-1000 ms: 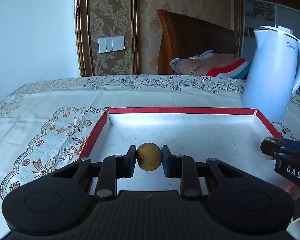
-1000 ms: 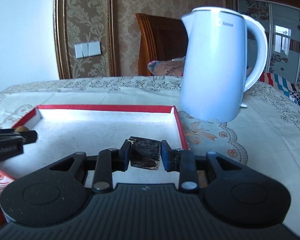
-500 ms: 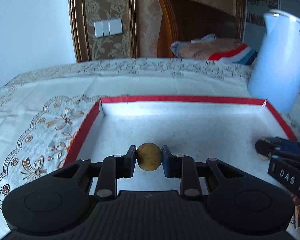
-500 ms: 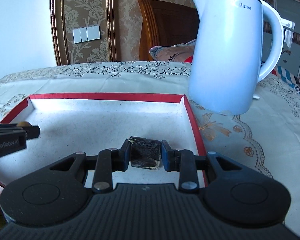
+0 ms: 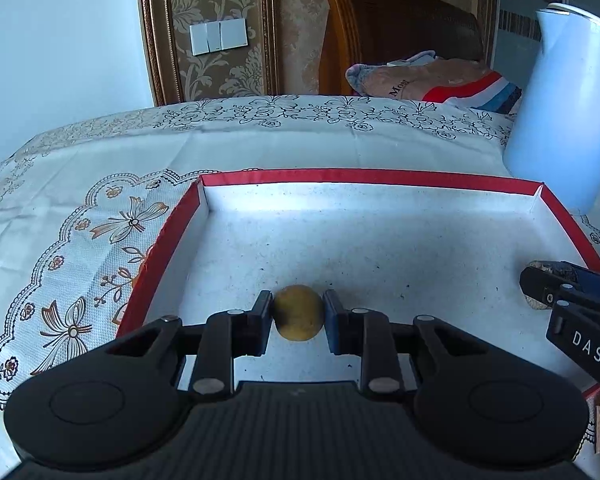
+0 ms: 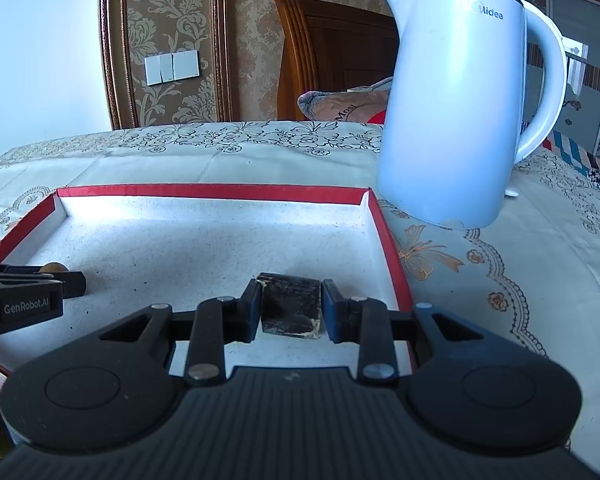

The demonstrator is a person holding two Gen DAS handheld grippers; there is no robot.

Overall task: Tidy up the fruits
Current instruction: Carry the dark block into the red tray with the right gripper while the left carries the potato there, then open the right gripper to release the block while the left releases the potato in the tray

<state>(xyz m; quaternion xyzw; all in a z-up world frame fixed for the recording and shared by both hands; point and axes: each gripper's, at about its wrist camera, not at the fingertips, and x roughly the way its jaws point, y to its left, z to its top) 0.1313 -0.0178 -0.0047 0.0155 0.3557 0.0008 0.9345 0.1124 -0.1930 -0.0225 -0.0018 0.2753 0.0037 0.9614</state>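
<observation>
- Two grippers work over one red-rimmed tray (image 5: 364, 178) with a white, speckled floor, which lies on a counter (image 5: 100, 168) covered by a pale embroidered cloth.
- From the left wrist camera, the left gripper (image 5: 298, 314) is clenched on a small round yellow-brown fruit (image 5: 298, 312); both inner pads press its sides, and it sits low over the tray floor, toward the near left part of the tray. Whether the fruit touches the floor I cannot tell.
- From the right wrist camera, the right gripper (image 6: 290, 306) is grasping a dark blocky piece (image 6: 291, 305), blackish with pale worn edges, held between its two pads just inside the tray's right wall (image 6: 392, 256). What kind of fruit it is cannot be told.
- Each gripper shows in the other's view: the right one enters the left camera's picture at the right edge, with a brownish lump between its tips, and the left one enters the right camera's picture at the left edge, its round fruit peeping above the fingers (image 6: 66, 282).
- One white electric kettle (image 6: 460, 104) stands upright on the cloth just beyond the tray's far right corner, handle to the right.
- Behind the counter are a wooden headboard (image 5: 396, 24), a folded striped blanket (image 5: 432, 78), and a wall switch plate (image 5: 218, 36) on patterned wallpaper.
</observation>
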